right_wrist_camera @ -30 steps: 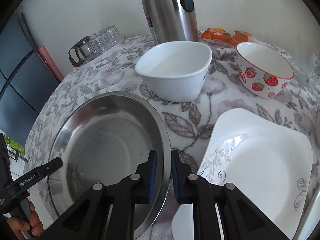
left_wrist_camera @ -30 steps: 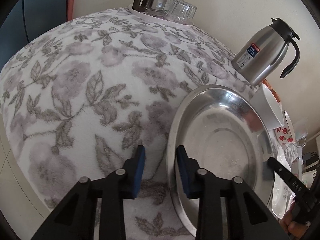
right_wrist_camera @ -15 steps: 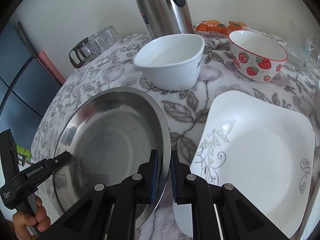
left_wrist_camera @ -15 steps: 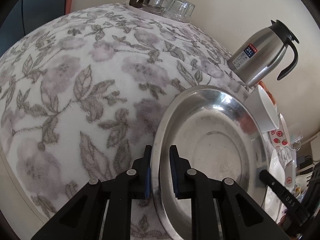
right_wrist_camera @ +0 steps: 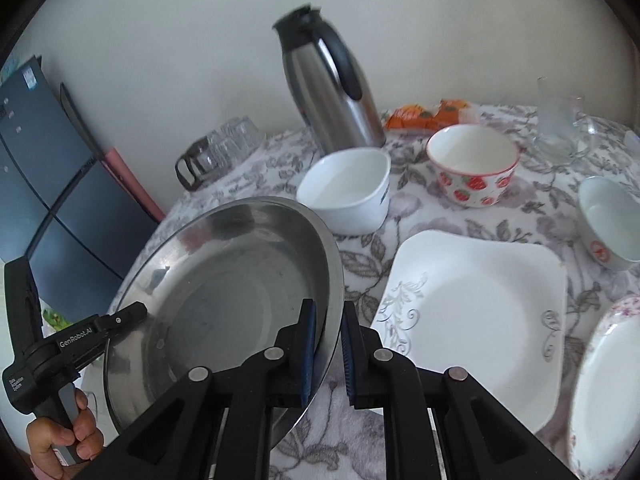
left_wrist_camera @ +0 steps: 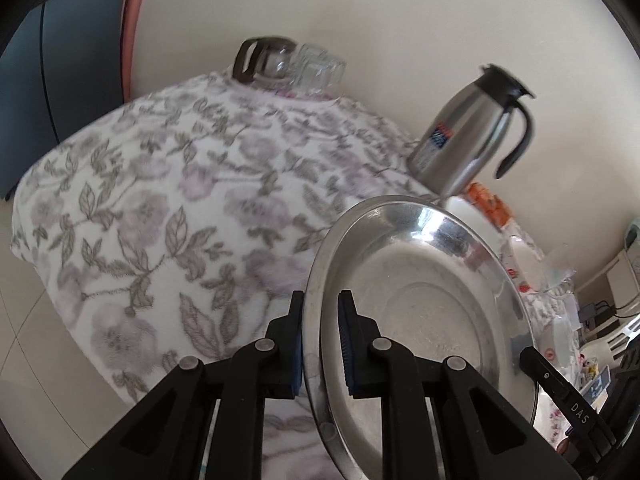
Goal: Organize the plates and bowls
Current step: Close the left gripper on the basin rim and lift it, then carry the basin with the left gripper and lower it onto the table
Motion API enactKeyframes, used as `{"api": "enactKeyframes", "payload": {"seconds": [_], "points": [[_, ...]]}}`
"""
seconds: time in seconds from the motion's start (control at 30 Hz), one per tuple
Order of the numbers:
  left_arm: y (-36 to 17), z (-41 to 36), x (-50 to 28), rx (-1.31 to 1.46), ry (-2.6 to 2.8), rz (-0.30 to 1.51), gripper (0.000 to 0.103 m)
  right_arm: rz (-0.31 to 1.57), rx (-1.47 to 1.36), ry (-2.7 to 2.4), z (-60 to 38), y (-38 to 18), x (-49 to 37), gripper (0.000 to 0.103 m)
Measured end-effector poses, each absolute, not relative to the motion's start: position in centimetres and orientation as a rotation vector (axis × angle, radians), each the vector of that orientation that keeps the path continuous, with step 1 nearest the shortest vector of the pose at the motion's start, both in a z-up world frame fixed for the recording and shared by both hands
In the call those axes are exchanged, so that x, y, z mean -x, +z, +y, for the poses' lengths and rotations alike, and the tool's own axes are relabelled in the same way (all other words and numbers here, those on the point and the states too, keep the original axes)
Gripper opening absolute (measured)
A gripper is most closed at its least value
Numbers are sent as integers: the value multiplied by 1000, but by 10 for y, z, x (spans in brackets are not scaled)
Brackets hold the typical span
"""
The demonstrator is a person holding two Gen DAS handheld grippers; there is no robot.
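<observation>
Left wrist view: the left gripper (left_wrist_camera: 320, 340) is closed on the near rim of the round stainless-steel plate (left_wrist_camera: 424, 300), one blue pad (left_wrist_camera: 297, 354) being pressed under the rim and the other on the inner face. The plate is held tilted, its far edge raised over the grey floral tablecloth (left_wrist_camera: 168, 216). At the plate's opposite rim the black tip of the right gripper (left_wrist_camera: 538, 362) is seen. A broad bare stretch of cloth is left open to the left of the plate, up to the table's rounded edge. Behind it, a glass jug with a dark handle (left_wrist_camera: 266, 62) and a steel vacuum flask with a black handle (left_wrist_camera: 468, 140) are set by the wall.

In the right wrist view, the right gripper (right_wrist_camera: 329, 350) is likewise clamped on the steel plate's rim (right_wrist_camera: 224, 292), and the left gripper (right_wrist_camera: 120, 320) is held by a hand (right_wrist_camera: 60, 436) at the far rim. Just beside the plate's right edge a white square plate with grey scrollwork (right_wrist_camera: 480, 312) is laid flat. Beyond it, a white rounded-square bowl (right_wrist_camera: 348, 192) and a strawberry-patterned bowl (right_wrist_camera: 474, 164) are placed near the flask. A small white bowl (right_wrist_camera: 610, 224) and a pink-flowered plate (right_wrist_camera: 604, 400) are found at the right edge.
</observation>
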State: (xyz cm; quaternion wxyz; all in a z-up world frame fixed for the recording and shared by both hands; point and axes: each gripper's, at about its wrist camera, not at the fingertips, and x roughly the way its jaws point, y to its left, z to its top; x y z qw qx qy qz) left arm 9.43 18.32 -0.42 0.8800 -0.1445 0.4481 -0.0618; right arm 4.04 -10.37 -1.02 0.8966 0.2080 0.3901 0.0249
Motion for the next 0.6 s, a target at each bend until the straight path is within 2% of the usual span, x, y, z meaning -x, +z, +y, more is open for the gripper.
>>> {"api": "enactKeyframes", "payload": {"seconds": [0.37, 0.6], "points": [[59, 102, -75, 223, -249, 875, 16, 644, -465, -65, -168, 37, 19, 13], [72, 42, -75, 180, -319, 878, 16, 625, -456, -178, -210, 41, 36, 13]]}}
